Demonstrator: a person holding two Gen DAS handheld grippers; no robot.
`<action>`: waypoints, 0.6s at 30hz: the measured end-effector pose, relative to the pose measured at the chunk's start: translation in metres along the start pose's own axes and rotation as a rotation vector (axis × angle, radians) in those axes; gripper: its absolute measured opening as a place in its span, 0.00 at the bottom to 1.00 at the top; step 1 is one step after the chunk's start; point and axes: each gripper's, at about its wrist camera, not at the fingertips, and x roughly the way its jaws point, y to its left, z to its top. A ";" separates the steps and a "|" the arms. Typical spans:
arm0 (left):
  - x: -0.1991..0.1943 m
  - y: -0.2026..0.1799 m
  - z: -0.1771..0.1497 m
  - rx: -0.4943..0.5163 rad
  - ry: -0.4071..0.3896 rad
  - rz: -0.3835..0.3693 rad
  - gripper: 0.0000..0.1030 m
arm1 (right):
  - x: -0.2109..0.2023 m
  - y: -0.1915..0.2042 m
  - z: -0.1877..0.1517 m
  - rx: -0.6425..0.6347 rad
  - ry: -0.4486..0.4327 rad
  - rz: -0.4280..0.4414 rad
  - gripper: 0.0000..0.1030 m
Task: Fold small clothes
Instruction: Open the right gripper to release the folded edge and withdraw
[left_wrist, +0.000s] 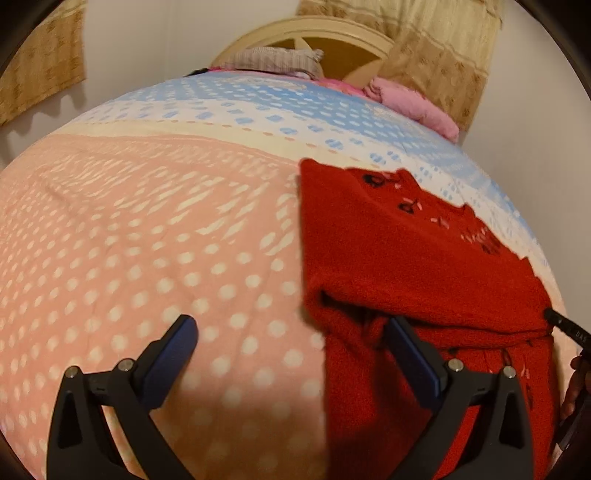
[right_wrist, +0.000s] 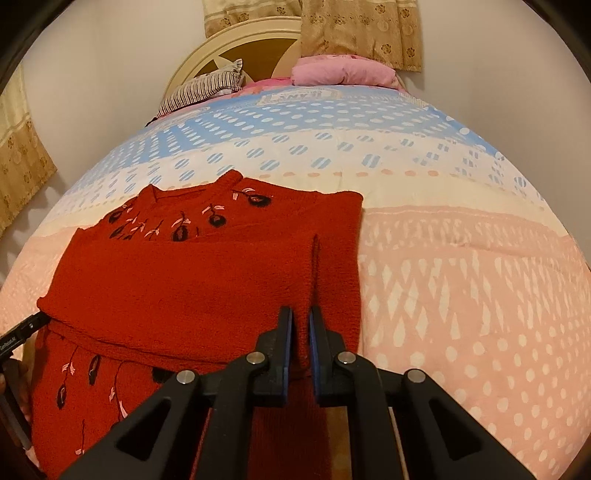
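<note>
Bedroom bedspread (right_wrist: 461, 288), pink and blue dotted, bearing a partly folded red sweater (right_wrist: 192, 284).
Left gripper (left_wrist: 291, 332) is hovering released, jaws spread wide, sweater edge lying ahead to its right. Right gripper (right_wrist: 301, 325) is standing narrowly parted, a raised sweater fold running between its pads; contact cannot be confirmed.
</note>
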 end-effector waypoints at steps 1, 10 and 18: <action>-0.006 0.001 -0.002 -0.005 -0.023 0.011 1.00 | -0.003 -0.004 0.001 0.014 -0.005 -0.031 0.55; 0.003 -0.025 0.029 0.090 -0.059 0.102 1.00 | -0.023 0.040 0.014 -0.091 -0.088 0.106 0.68; 0.031 -0.005 0.017 0.032 0.048 0.107 1.00 | 0.012 0.042 -0.015 -0.136 0.025 0.079 0.68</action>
